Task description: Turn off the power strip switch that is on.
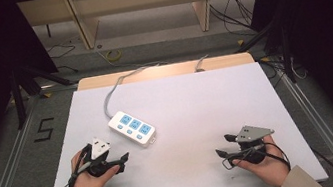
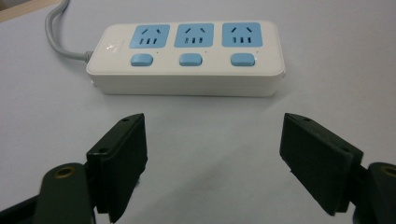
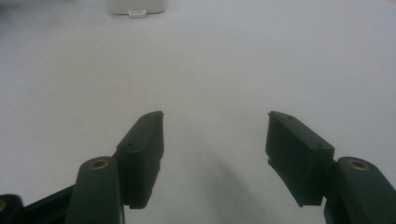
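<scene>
Just left of the middle of the white tabletop (image 1: 198,114) lies a power strip (image 1: 132,127), a smooth white plastic bar with three blue sockets, its long axis slanting from far-left to near-right, grey cord (image 1: 112,92) trailing toward the far edge. Near the front edge, the left gripper (image 1: 121,162) and right gripper (image 1: 224,146) rest with jaws spread, holding nothing.

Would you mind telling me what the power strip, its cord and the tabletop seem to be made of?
Power strip: looks like smooth moulded plastic, a white body with blue socket faces and buttons, slightly glossy.
Cord: grey and bending freely, probably rubber or soft plastic sheathing.
Tabletop: a matte, pale grey-white sheet; the far edge looks like wood or wood-look laminate.
</scene>
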### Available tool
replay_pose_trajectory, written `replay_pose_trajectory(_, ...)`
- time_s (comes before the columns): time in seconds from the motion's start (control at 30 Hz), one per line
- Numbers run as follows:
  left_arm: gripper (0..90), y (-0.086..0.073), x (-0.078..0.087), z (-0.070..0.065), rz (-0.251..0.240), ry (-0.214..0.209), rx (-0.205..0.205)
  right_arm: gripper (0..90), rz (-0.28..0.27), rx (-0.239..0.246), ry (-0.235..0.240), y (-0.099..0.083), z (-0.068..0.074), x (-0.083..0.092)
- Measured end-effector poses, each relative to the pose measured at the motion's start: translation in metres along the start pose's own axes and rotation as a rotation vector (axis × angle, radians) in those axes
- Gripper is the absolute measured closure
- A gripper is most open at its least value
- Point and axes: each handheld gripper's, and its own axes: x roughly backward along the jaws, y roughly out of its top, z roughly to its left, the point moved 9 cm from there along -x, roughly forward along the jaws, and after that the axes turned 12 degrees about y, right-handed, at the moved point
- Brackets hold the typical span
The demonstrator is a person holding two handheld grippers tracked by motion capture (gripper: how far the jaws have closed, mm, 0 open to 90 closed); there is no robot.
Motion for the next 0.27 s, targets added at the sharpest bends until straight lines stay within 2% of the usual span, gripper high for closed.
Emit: replay_pose_trajectory(0.27,22.4,-0.0040,-0.0045,0.0040,0.009,0.021,0.006,38.0,0.002,0.000,0.000,-0.0002,0.0001,-0.0004)
